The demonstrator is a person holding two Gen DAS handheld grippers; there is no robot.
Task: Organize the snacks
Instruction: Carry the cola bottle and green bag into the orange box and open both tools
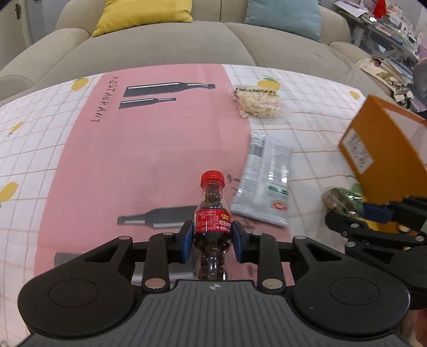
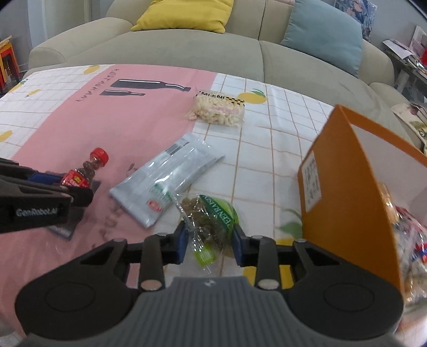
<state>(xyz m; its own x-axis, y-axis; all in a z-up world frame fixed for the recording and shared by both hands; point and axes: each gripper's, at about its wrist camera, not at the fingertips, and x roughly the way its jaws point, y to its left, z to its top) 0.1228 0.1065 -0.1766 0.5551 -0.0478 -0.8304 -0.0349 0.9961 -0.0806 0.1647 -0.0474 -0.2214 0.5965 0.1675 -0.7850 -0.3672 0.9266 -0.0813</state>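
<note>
One small clear plastic bottle with a red cap and red label (image 1: 212,213), filled with dark round candies, sat pinched at its label between the blue pads of the left gripper (image 1: 212,237) over the pink part of the cloth. To its right lay one flat silver-grey foil pouch (image 2: 165,178) on the table, near the bottle but apart from it. Beyond that, toward the sofa, lay one clear bag of pale puffed snack pieces (image 2: 219,110). Right again, the right gripper (image 2: 208,244) was pressed in on one crinkly clear-and-green bag of raisins (image 2: 210,216), held just beside the pouch's near corner. At the far right stood one orange cardboard box (image 2: 344,192) with a white inside, tilted open, holding several wrapped snacks (too blurred to count).

The table wore a white grid-pattern cloth with lemon prints (image 2: 267,149) and a pink panel printed with dark bottles. Behind it stood a grey-green sofa (image 1: 165,40) carrying one yellow cushion (image 2: 186,13) and one light-blue cushion (image 2: 323,34); cluttered shelves (image 1: 387,32) filled the right edge.
</note>
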